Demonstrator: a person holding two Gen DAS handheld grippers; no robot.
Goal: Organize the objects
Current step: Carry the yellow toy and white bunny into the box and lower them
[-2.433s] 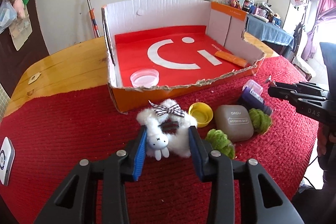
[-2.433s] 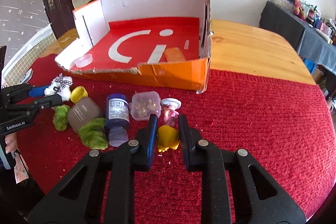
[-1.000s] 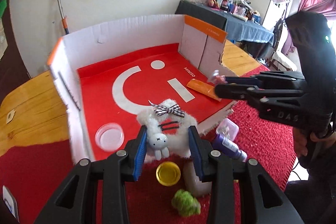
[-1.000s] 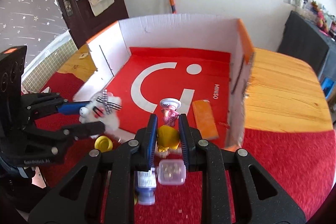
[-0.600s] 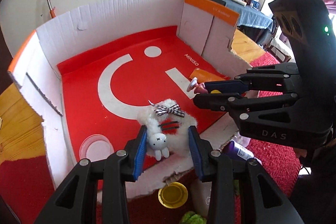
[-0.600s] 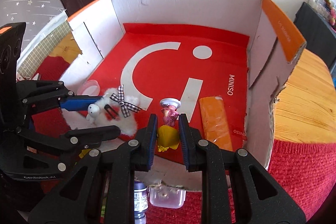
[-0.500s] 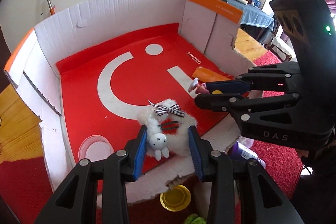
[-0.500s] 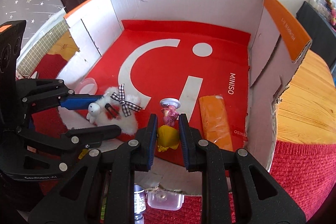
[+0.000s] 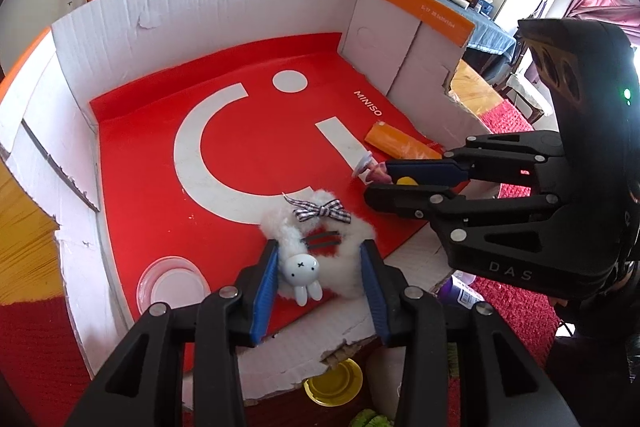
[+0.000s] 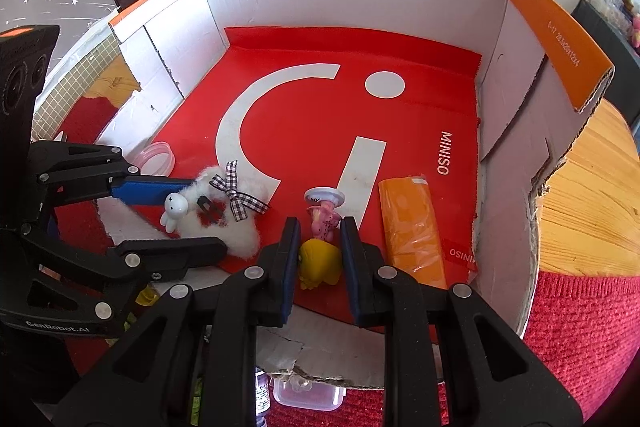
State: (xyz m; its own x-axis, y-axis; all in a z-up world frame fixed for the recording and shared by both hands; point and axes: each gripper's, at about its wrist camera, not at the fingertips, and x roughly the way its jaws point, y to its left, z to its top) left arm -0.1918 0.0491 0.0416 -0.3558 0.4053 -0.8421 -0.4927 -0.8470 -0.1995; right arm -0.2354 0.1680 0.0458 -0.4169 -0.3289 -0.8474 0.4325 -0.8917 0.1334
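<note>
A fluffy white bunny toy (image 9: 348, 251) with a checked bow sits between the blue pads of my left gripper (image 9: 318, 255), low over the red floor of the cardboard box (image 9: 240, 7). The jaws are opening, and the fluff still touches both pads. My right gripper (image 10: 320, 231) is shut on a yellow-and-pink figurine (image 10: 320, 263), just inside the box's torn front wall. In the right wrist view, the left gripper (image 10: 200, 215) and the bunny toy (image 10: 244, 231) are to the left. The left wrist view has the right gripper (image 9: 378, 181) on its right.
An orange packet (image 10: 412, 227) lies by the box's right wall, a clear round lid (image 9: 172, 285) in the near left corner. Outside the front wall, on the red cloth (image 10: 580, 327), are a yellow cap (image 9: 333, 385), a purple bottle (image 9: 460, 293) and a small clear case (image 10: 308, 393).
Both grippers carried their toys from the red cloth over the box's front wall and sank toward its floor. In the last half second they barely moved.
</note>
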